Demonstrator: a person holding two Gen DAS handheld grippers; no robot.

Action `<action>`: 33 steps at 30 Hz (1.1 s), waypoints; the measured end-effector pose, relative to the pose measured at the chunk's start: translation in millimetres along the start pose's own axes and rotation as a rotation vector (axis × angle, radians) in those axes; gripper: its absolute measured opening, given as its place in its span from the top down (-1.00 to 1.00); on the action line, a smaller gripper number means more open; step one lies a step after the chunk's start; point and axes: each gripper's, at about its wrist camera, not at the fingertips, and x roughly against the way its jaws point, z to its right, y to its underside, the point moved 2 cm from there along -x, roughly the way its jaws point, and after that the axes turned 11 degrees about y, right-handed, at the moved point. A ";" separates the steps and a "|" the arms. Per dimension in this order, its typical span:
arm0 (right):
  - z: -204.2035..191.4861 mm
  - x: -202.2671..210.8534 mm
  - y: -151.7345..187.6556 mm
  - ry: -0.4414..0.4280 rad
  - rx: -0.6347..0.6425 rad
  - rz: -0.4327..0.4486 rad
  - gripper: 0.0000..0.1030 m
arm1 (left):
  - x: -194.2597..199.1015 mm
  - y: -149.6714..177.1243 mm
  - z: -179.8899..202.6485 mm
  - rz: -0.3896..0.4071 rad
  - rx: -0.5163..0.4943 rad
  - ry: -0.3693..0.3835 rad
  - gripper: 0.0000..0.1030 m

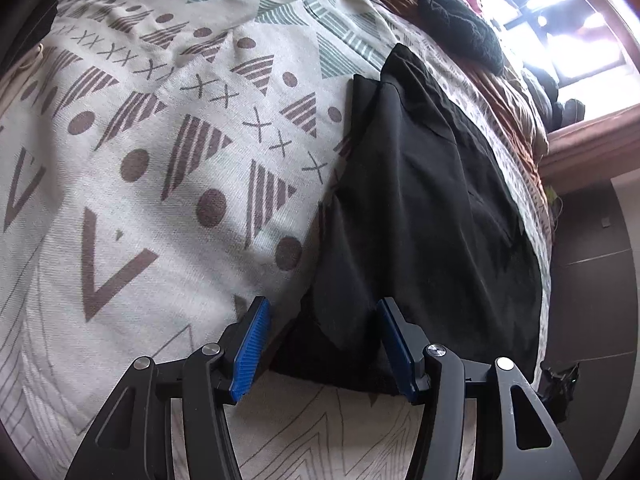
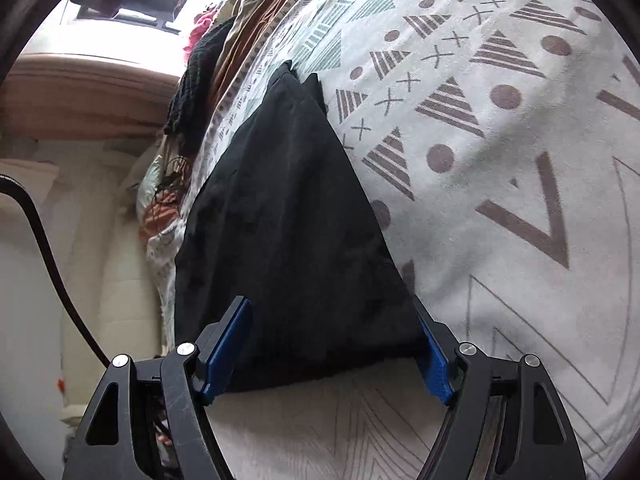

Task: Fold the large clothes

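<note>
A black garment (image 1: 424,200) lies folded lengthwise on a patterned bedspread (image 1: 140,140). My left gripper (image 1: 324,312) is open, its blue pads (image 1: 250,344) on either side of the garment's near end, just above it. In the right wrist view the same black garment (image 2: 288,216) stretches away from me. My right gripper (image 2: 332,320) is open wide, its blue pads (image 2: 226,348) astride the garment's near hem. Neither gripper holds anything.
The bedspread (image 2: 500,160) with brown triangles, dots and crosses covers the bed. A black knitted item (image 1: 460,20) and a brown blanket (image 2: 256,20) lie at the far end. The bed edge and floor (image 2: 60,280) are to one side, with a black cable (image 2: 44,240).
</note>
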 end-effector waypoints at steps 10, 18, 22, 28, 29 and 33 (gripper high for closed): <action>-6.3 -0.8 -4.4 0.001 -0.024 0.046 0.77 | 2.7 4.3 16.2 0.042 -0.060 -0.014 0.73; -24.3 27.4 12.3 0.014 0.042 0.093 0.81 | 37.4 29.0 17.4 0.086 -0.056 0.012 0.77; -23.3 39.0 29.3 0.016 0.063 0.085 0.81 | 55.2 53.0 6.3 0.093 -0.033 0.029 0.77; -20.0 54.2 62.1 0.035 0.108 0.068 0.81 | 77.8 85.8 1.4 0.111 -0.020 0.034 0.77; -18.5 56.3 67.7 0.041 0.116 0.065 0.81 | 81.6 92.0 -0.3 0.113 -0.016 0.038 0.77; -9.9 65.6 84.9 0.046 0.126 0.055 0.81 | 93.0 113.1 -4.0 0.118 -0.012 0.057 0.77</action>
